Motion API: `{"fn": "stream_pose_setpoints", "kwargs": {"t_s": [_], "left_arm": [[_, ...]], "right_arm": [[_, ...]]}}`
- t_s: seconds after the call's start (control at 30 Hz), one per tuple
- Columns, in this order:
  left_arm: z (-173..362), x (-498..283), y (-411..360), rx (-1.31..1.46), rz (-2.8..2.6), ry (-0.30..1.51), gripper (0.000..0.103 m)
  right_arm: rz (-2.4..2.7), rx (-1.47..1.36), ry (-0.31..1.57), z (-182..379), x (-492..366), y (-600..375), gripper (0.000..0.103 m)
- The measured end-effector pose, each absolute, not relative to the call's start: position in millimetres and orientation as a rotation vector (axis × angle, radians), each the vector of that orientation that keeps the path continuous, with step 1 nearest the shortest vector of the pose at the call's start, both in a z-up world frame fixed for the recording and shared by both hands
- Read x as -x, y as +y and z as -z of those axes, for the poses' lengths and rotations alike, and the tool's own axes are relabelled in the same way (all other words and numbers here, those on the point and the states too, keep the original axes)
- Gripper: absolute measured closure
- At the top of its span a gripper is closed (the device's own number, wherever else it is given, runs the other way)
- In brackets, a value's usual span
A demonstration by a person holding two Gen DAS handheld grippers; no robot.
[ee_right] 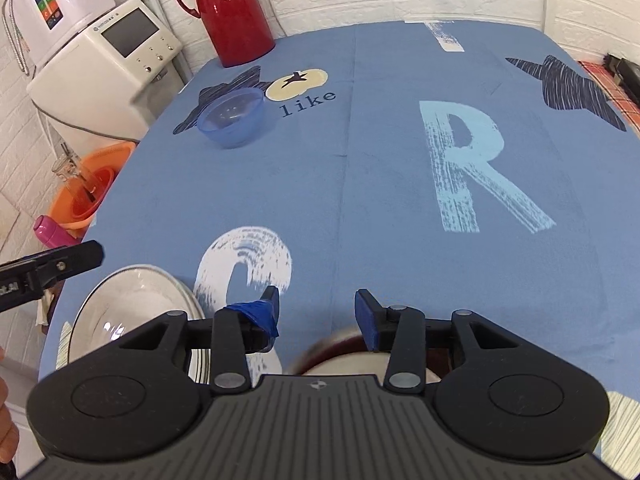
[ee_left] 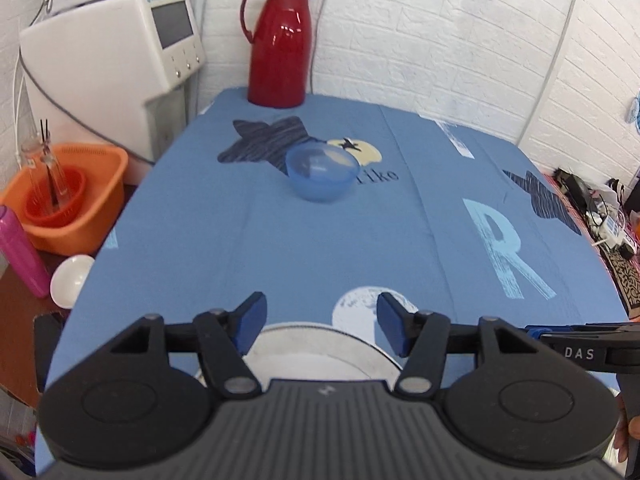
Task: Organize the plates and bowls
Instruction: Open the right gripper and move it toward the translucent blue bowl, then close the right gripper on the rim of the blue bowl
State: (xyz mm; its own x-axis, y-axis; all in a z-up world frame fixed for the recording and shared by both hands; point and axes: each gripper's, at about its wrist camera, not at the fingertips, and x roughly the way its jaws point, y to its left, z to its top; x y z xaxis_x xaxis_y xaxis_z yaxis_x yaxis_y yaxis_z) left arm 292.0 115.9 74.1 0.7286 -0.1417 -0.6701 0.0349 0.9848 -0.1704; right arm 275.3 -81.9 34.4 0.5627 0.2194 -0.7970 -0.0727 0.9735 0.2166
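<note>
A translucent blue bowl (ee_left: 322,174) (ee_right: 232,118) stands upright toward the far left of the blue printed tablecloth (ee_left: 320,248). Directly under my left gripper (ee_left: 320,322), which is open and holds nothing, lies a white plate (ee_left: 316,354); in the right wrist view that plate (ee_right: 132,312) appears as a stack with a glassy top near the table's front left corner. My right gripper (ee_right: 318,312) is open and empty above a red-rimmed white bowl (ee_right: 340,354), mostly hidden by the gripper body. The left gripper's tip (ee_right: 60,264) shows at the left edge.
A red thermos jug (ee_left: 278,46) (ee_right: 232,12) stands at the table's far edge. Left of the table are a white appliance (ee_left: 108,56), an orange basin (ee_left: 72,200) holding glassware, a pink bottle (ee_left: 20,252) and a white bowl (ee_left: 70,280). Clutter lies beyond the right edge (ee_left: 600,208).
</note>
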Motion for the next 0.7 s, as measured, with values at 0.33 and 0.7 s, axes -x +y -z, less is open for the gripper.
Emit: {"fn": "stream_pose_setpoints", "kwargs": {"t_s": [0.33, 0.7], "left_arm": [[-68.6, -329.3, 137.2, 0.137, 0.062, 0.749, 0.041], [-35.6, -385.9, 186.5, 0.232, 0.019, 0.860, 0.040]], "right_arm": [[-0.153, -0.210, 1.054, -20.7, -339.7, -64.1, 0.076], [-0.198, -0.234, 1.125, 7.3, -410.7, -40.6, 0.076]]}}
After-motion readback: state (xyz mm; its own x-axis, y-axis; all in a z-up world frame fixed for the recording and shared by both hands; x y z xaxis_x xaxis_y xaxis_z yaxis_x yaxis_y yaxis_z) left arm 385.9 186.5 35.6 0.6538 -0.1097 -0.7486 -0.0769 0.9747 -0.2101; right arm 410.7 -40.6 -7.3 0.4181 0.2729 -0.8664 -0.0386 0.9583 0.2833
